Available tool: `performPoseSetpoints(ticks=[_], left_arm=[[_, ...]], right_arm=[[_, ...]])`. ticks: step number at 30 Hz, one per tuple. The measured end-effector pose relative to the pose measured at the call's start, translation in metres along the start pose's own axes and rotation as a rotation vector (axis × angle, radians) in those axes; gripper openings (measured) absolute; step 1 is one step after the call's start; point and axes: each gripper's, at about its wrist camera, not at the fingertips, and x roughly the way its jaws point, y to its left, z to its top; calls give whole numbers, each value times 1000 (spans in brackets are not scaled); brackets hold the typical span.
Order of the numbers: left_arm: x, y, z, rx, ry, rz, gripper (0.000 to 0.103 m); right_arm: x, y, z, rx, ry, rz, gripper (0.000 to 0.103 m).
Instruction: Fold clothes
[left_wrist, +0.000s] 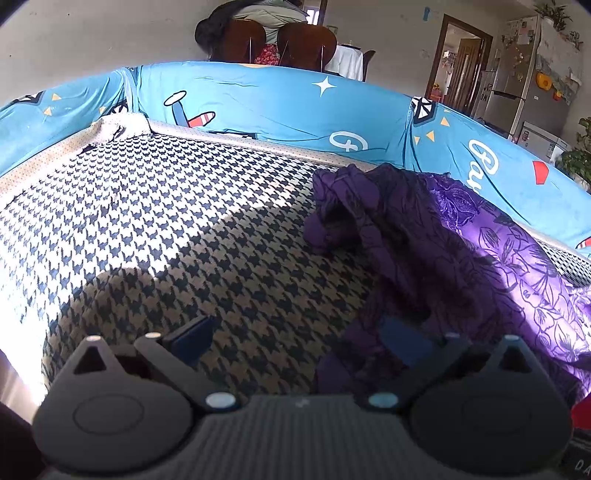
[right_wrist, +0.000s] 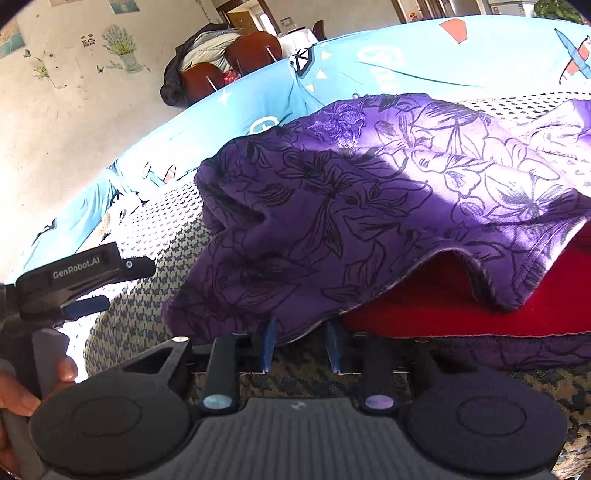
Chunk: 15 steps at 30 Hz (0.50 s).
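Observation:
A purple floral garment (left_wrist: 424, 236) lies crumpled on the right of the houndstooth sofa seat (left_wrist: 166, 221). My left gripper (left_wrist: 297, 338) is open just above the seat. Its right finger (left_wrist: 402, 341) stands in front of the garment's near edge and its left finger (left_wrist: 192, 336) over bare seat. In the right wrist view the purple garment (right_wrist: 369, 199) is draped over a red cloth (right_wrist: 461, 302). My right gripper (right_wrist: 301, 343) is open with a narrow gap, and its tips reach the purple hem. The left gripper (right_wrist: 122, 284) shows at the left.
Blue cartoon-print back cushions (left_wrist: 277, 107) wall in the seat at the back and sides. A person's hand (right_wrist: 22, 391) holds the left gripper's handle. Brown chairs (left_wrist: 273, 44) with piled clothes stand behind the sofa, and a fridge (left_wrist: 524, 85) stands at the far right. Bright sun falls on the seat's left.

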Motion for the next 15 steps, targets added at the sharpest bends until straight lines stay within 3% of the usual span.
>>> performPoseSetpoints(ticks=[5,12,13,15], left_arm=[[1,-2,-1,10,4,-6,103],[1,-6,-5,44,27,-45,103],[1,-6,-6,50,33,-55,103],[1,-8,-9,66,47,-79,103]], right_arm=[[-4,-6,4,39,-29,-19,31],[23,-13,16,96,52,28,30],[25,-11,20,81,45,31,29],[29,-7,28,52,33,45,14]])
